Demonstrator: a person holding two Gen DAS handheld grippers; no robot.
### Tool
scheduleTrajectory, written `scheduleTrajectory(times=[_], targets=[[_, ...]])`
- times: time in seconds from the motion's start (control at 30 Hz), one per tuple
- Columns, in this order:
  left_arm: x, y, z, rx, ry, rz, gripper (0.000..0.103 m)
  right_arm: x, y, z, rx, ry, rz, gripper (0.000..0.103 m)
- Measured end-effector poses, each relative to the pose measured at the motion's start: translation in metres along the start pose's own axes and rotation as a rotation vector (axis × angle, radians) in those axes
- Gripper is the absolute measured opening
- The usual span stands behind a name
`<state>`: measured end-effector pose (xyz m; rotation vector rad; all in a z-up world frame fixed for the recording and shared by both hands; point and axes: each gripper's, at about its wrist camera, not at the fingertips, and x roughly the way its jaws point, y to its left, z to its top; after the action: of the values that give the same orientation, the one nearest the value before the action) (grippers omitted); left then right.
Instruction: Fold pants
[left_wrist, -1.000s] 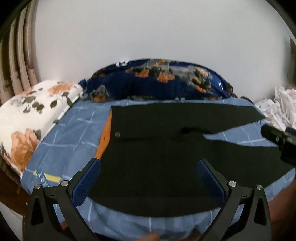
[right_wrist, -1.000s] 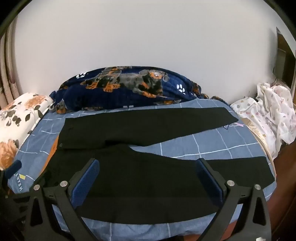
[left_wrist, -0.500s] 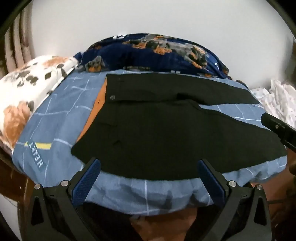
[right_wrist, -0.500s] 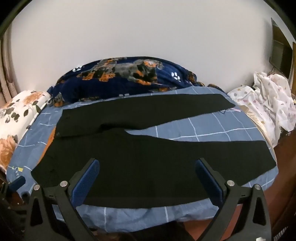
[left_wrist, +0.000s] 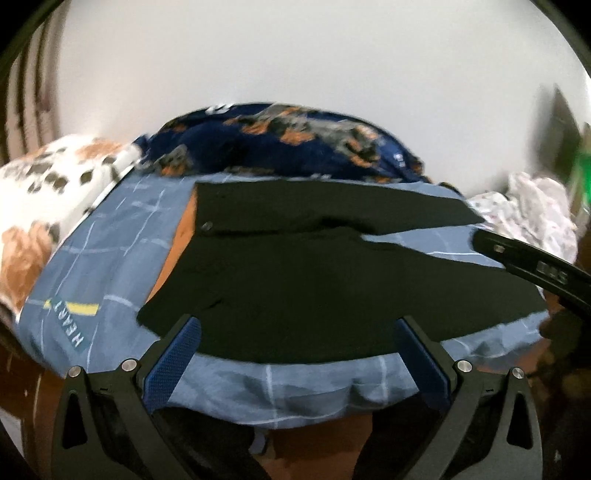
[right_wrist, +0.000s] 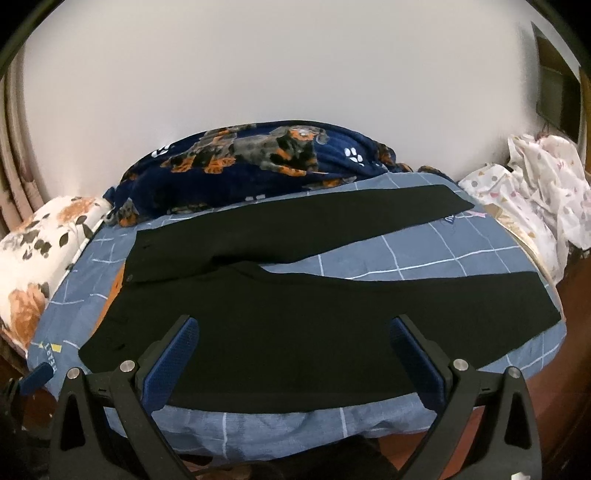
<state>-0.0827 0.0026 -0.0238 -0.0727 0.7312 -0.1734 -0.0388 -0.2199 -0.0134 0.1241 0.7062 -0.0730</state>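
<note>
Black pants (right_wrist: 280, 317) lie flat on the blue checked bed sheet (right_wrist: 406, 254), waist at the left, the two legs spread apart toward the right. In the left wrist view the pants (left_wrist: 314, 280) fill the middle of the bed. My left gripper (left_wrist: 299, 350) is open and empty, held off the near edge of the bed by the waist end. My right gripper (right_wrist: 291, 350) is open and empty, held off the near edge over the nearer leg. A finger of the right gripper (left_wrist: 524, 266) shows at the right of the left wrist view.
A dark blue dog-print blanket (right_wrist: 258, 166) is bunched along the back by the white wall. A floral pillow (right_wrist: 40, 251) lies at the left. White patterned cloth (right_wrist: 535, 199) is piled at the right. The bed's brown wooden edge (right_wrist: 546, 406) runs along the front.
Both grippers have pulled back and lifted from the pants to beyond the bed's near edge. The left wrist view is blurred from motion. The pants have not moved.
</note>
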Motion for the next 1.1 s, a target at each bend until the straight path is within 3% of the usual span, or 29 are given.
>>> scheduleTrajectory(times=[0.23, 0.37, 0.57, 1.1], targets=[[0.001, -0.007, 0.007, 0.041, -0.009, -0.002, 0.103, -0.004, -0.003, 0.002, 0.025, -0.010, 0.018, 0.102], [0.008, -0.005, 0.012, 0.068, 0.007, 0.039, 0.103, -0.005, -0.005, 0.001, 0.029, -0.003, 0.022, 0.102], [0.034, 0.009, 0.028, 0.087, 0.071, 0.108, 0.103, -0.005, -0.008, 0.006, 0.029, 0.007, 0.031, 0.102], [0.105, 0.055, 0.078, 0.129, 0.093, 0.201, 0.103, 0.029, -0.001, 0.024, 0.015, 0.094, 0.030, 0.102]])
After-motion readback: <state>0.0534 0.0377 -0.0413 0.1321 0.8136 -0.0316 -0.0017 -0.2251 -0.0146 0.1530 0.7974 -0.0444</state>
